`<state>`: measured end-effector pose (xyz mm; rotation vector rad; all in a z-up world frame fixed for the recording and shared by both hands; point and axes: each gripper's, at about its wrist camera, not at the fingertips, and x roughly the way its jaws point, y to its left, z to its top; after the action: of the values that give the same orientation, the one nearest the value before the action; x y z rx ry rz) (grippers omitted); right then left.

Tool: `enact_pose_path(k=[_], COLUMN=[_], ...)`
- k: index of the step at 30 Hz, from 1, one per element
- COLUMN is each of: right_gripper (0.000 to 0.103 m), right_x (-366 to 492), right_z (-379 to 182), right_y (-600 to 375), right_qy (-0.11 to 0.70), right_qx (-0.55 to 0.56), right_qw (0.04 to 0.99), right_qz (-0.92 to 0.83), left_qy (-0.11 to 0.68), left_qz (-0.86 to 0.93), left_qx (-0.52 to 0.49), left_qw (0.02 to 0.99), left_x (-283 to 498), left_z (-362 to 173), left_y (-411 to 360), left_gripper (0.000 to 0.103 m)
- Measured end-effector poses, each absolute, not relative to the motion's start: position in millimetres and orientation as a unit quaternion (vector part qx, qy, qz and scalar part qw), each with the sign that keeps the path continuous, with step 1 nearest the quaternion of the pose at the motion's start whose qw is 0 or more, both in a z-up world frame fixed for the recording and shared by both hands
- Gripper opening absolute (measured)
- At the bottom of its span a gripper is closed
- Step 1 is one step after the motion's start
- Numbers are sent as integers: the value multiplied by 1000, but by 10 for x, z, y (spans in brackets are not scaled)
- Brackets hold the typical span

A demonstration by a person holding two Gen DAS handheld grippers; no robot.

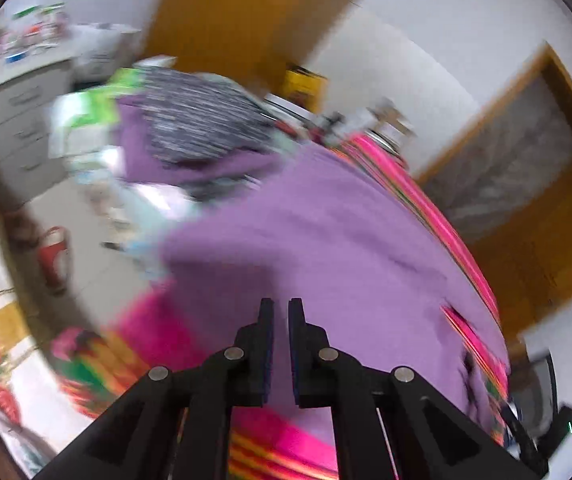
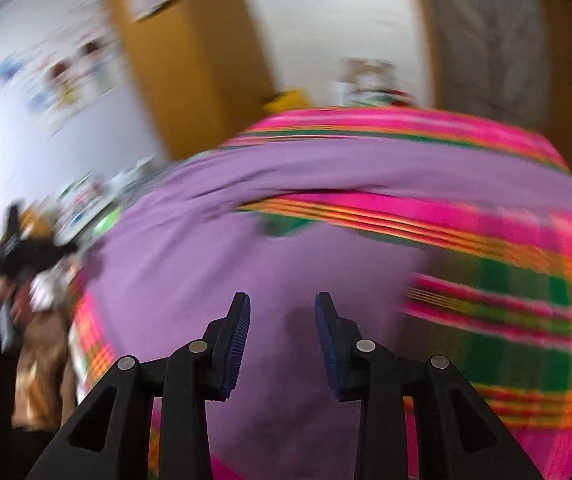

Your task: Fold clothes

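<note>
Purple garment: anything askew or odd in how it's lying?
Nothing damaged or spilled. The purple garment lies spread on the striped cloth, with one long crease across its far part and a strip of stripes showing through there. Both views are motion-blurred, so finer faults can't be judged.

We see flat purple cloth point(image 1: 345, 232) ahead of both tools, nothing standing on it, so that stretch is free. At its far left a pile of clothes point(image 1: 190, 128) blocks the way. To the right, bare striped cover point(image 2: 525, 280) lies open. Boxes point(image 1: 305, 84) crowd the far edge.
</note>
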<state>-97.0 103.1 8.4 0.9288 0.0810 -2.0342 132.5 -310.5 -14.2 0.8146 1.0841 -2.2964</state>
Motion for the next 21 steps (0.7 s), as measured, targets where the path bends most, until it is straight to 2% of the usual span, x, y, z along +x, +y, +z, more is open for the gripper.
enact_pose_path(k=[4,11,21], right_gripper=[35,35,36], right_x=[-1162,-1238,-1554], right_z=[-84,-266,-397], right_y=[1205,1167,1123], right_qy=[-19,-61,-138], right_qx=[415,461,504], right_qw=[408,424,443], right_qz=[-813,-777,-728], left_qy=[379,320,297], left_qz=[-847,-854,-849], left_qx=[343,409,438], left_qw=[145,40,11], left_x=[871,336,151], left_z=[-237,-358,-410], left_y=[-2599,-1817,-1463], left_gripper=[6,6,6])
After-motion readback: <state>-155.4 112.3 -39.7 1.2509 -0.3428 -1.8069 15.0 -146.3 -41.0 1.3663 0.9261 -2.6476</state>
